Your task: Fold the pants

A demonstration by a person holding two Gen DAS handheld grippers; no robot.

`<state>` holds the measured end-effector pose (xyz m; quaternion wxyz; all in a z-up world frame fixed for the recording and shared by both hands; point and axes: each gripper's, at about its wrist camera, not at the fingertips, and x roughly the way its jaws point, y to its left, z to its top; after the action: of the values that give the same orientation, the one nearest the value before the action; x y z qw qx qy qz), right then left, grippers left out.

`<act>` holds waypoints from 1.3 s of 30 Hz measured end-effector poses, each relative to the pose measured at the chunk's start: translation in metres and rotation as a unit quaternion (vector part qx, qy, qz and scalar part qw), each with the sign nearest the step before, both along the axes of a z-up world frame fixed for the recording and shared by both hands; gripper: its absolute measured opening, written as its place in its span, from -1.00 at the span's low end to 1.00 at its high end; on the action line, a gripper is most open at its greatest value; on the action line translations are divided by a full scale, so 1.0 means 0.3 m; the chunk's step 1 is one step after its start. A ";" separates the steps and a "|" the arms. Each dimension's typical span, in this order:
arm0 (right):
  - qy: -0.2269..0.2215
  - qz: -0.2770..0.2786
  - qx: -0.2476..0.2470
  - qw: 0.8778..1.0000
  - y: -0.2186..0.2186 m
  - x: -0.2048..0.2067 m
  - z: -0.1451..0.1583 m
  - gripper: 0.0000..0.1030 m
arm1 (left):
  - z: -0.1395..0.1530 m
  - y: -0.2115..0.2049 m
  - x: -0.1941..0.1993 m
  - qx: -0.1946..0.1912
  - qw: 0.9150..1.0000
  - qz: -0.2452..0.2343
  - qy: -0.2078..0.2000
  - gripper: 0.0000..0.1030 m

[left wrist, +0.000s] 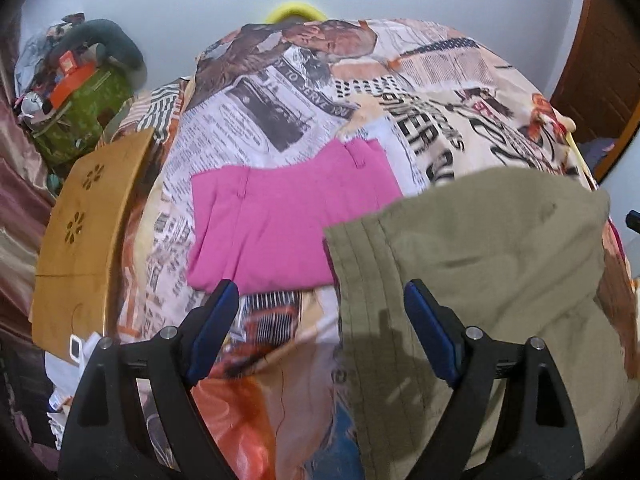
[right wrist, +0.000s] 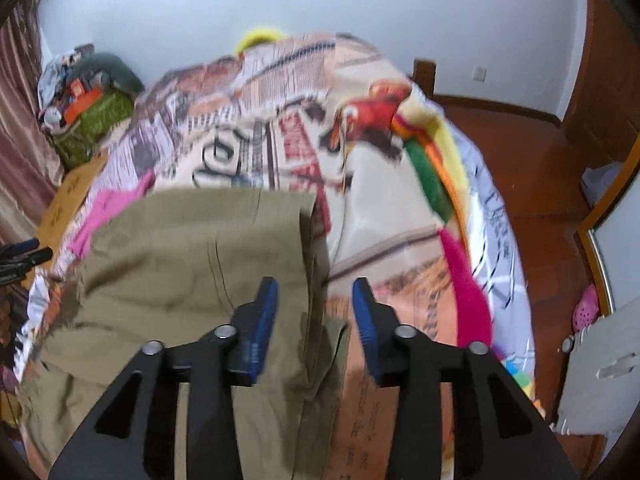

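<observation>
Olive-green pants lie folded over on a bed with a newspaper-print cover. My left gripper hovers open above the pants' left hem edge, its right finger over the olive cloth and its left finger over the cover. A folded pink garment lies flat just beyond it. In the right wrist view the pants fill the lower left. My right gripper stands open above their right edge, and its blue pads press on nothing. The pink garment peeks out behind the pants.
A brown board with flower cut-outs lies at the bed's left side. Behind it a green bag holds clutter beside a curtain. Right of the bed are a wooden floor, a leaning mirror and a pink shoe.
</observation>
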<state>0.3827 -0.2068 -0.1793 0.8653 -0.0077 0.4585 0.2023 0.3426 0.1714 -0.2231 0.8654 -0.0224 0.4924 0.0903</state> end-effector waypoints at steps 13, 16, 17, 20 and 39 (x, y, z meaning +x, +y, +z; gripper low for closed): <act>0.024 0.001 0.017 1.000 0.068 0.184 -0.047 -0.26 | -0.119 0.018 0.218 -0.011 0.999 0.000 0.033 0.66; 0.041 -0.001 0.012 0.999 0.098 0.234 -0.107 -0.26 | -0.172 0.031 0.250 -0.016 0.999 0.007 0.049 0.70; 0.047 -0.001 0.010 0.999 0.104 0.246 -0.122 -0.26 | -0.196 0.037 0.260 -0.021 0.998 0.010 0.057 0.71; 0.077 -0.001 -0.015 0.997 0.140 0.284 -0.204 -0.26 | -0.257 0.051 0.278 -0.045 0.996 0.017 0.072 0.71; -0.030 0.023 -0.053 0.998 0.228 0.233 -0.138 -0.78 | -0.271 -0.032 0.285 -0.042 0.997 -0.002 0.057 -0.02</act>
<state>0.4525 -0.1384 -0.2208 0.8724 -0.0698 0.4417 0.1972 0.4282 0.1618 -0.3045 0.8341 -0.0524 0.5447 0.0693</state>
